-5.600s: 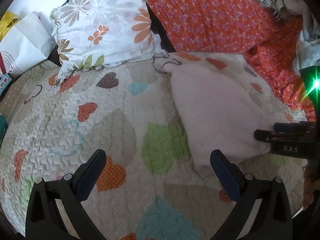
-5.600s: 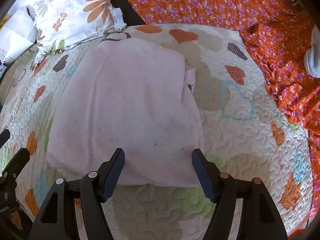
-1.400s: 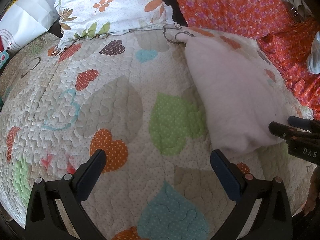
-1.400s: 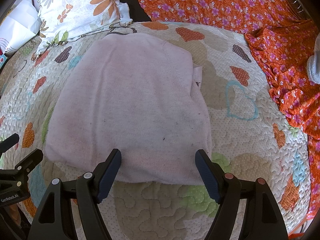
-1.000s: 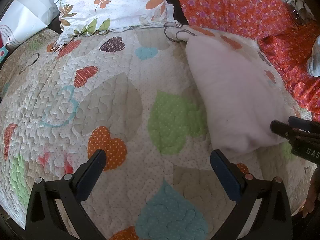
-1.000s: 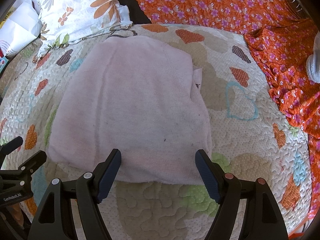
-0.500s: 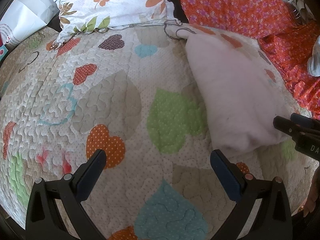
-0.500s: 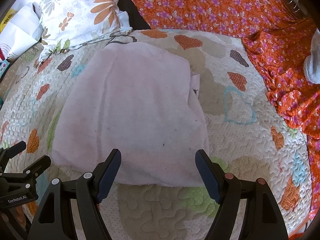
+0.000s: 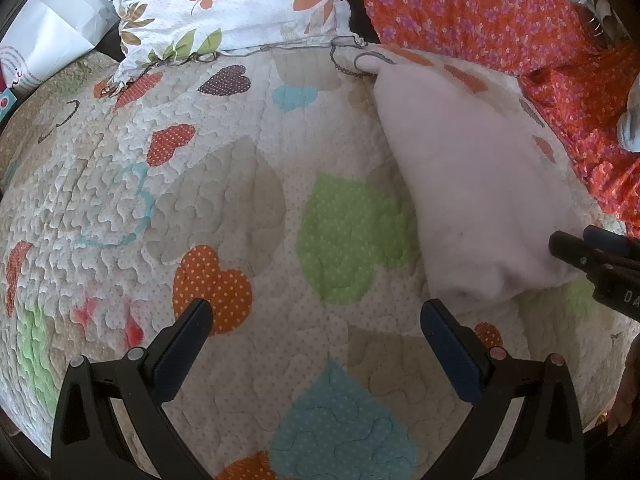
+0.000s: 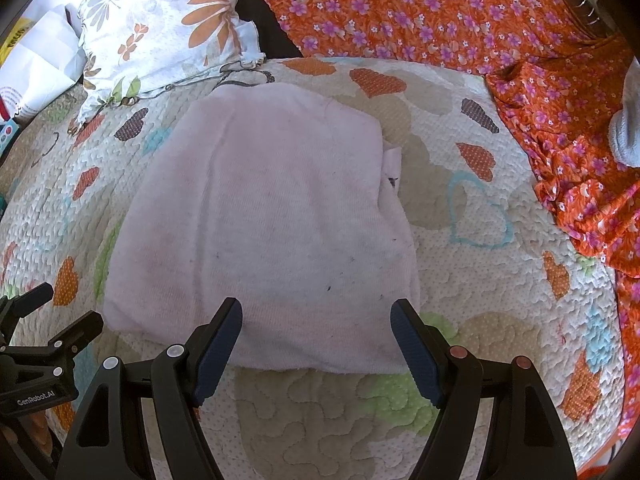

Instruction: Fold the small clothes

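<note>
A pale pink folded garment [image 10: 272, 216] lies flat on the heart-patterned quilt [image 10: 500, 280]. In the left wrist view it lies at the right [image 9: 472, 184]. My right gripper [image 10: 316, 332] is open and empty, its fingertips just over the garment's near edge. My left gripper [image 9: 316, 332] is open and empty above bare quilt [image 9: 224, 208], to the left of the garment. The right gripper's body shows at the right edge of the left wrist view [image 9: 600, 264]; the left gripper's body shows at the lower left of the right wrist view [image 10: 36, 352].
A floral white pillow [image 10: 160, 28] lies at the back left. An orange flowered cloth [image 10: 460, 12] covers the back and right side. White paper bags [image 9: 48, 36] stand at the far left. A grey-white item [image 10: 628, 128] sits at the right edge.
Both grippers have drifted slightly back and stay open. The garment has not moved.
</note>
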`<state>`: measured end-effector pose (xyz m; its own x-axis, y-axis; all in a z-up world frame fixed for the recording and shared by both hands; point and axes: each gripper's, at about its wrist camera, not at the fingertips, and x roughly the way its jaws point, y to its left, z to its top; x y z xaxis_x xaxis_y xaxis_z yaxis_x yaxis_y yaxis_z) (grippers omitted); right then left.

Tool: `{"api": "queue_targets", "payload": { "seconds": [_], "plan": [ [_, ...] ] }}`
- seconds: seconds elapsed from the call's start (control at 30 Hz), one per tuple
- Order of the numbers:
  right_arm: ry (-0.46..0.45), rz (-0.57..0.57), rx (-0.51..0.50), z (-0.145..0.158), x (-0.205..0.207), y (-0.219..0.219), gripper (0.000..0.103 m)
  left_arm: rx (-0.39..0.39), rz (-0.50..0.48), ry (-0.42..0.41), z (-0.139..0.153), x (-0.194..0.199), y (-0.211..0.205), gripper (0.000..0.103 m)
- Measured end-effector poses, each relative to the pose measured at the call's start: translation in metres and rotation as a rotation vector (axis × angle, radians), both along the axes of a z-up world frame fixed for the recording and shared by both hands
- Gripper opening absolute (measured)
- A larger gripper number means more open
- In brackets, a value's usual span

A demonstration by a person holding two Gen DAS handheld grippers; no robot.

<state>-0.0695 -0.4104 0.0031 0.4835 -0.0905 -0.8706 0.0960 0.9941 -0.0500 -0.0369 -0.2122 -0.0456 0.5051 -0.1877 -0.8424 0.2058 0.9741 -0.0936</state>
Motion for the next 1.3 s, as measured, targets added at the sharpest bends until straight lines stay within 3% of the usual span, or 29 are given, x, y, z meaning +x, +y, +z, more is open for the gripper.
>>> {"api": "queue_targets", "payload": {
  "seconds": [1.3],
  "plan": [
    [0.014,0.013,0.004,-0.0070,-0.0001,0.0006,0.083,-0.029,0.020,0.015,0.0008,0.0011,0.0055,0.103]
  ]
}}
